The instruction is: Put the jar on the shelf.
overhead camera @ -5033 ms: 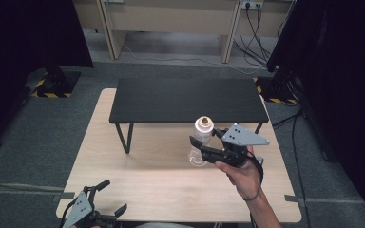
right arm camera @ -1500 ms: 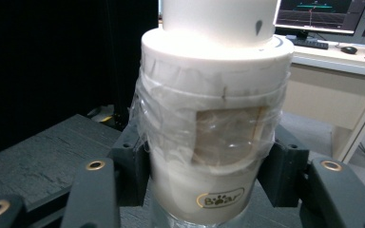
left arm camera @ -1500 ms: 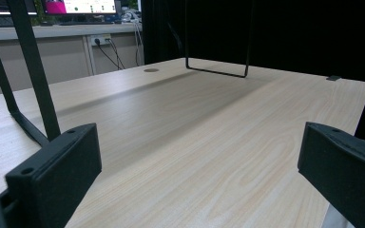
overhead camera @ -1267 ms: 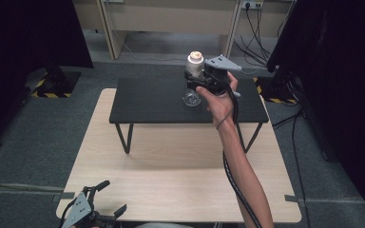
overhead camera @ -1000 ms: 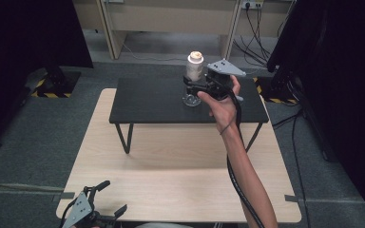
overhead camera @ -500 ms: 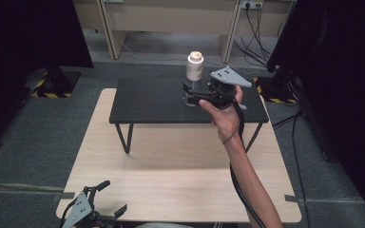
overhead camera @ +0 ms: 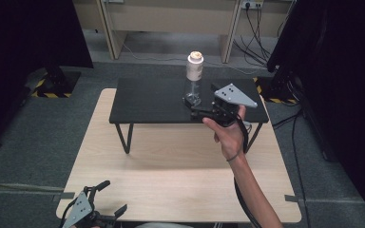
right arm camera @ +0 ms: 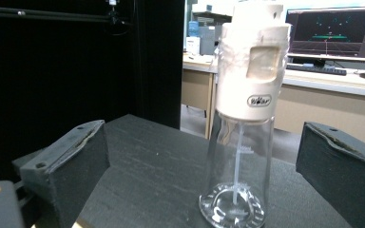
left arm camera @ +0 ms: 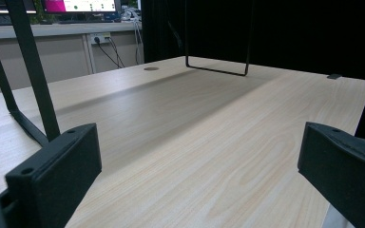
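Note:
A clear bottle (overhead camera: 194,76) with a white lid stands upright on the low black table (overhead camera: 147,102), near its back edge. My right gripper (overhead camera: 196,109) sits just in front of the bottle, held in a person's hand. Its jaws have just been opening and stand open with nothing between them. In the right gripper view the bottle (right arm camera: 247,118) rises a little beyond the two black fingertips (right arm camera: 81,147). My left gripper (overhead camera: 113,197) lies open at the front left corner of the wooden table (overhead camera: 171,161), with only wood between its pads (left arm camera: 62,161).
The black table stands on thin wire legs (overhead camera: 123,137) on the back half of the wooden table. Dark curtains hang at both sides. Desks with cables (overhead camera: 256,19) run along the back, and a monitor (right arm camera: 332,28) stands on one.
The right gripper let go of the bottle on the black table and drew back toward the person and to the right. The left gripper has not moved.

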`<state>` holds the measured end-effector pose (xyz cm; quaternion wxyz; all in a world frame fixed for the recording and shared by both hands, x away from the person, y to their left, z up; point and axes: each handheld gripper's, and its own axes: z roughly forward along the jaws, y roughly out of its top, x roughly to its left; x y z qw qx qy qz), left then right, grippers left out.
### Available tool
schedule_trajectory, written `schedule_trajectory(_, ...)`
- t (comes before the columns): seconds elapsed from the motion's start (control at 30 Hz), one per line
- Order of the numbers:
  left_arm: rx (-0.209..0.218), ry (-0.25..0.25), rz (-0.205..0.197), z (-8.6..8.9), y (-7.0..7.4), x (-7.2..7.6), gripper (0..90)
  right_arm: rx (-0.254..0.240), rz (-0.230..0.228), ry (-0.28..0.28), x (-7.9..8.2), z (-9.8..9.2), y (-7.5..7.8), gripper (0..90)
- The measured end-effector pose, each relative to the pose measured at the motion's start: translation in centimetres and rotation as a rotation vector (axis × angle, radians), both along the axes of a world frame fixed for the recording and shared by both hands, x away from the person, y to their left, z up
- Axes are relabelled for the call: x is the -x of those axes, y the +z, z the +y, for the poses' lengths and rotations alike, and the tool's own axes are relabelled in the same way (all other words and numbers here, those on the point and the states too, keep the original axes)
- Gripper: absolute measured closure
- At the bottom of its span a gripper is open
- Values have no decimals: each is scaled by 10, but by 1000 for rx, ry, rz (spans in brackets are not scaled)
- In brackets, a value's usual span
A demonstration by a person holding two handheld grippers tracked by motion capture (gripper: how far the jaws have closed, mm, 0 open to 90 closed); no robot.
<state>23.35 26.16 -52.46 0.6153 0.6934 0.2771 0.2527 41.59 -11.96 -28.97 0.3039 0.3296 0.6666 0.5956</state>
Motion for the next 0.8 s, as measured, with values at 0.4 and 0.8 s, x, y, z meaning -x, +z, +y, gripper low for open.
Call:
schedule_trajectory(0.4,-1,1,2,0,0,0,0,-4,-16,15,18,-6,-7,41)
schedule_trajectory(0.8,-2,2,1,0,0,0,0,-18,-33,31,42,-16,-24,41)
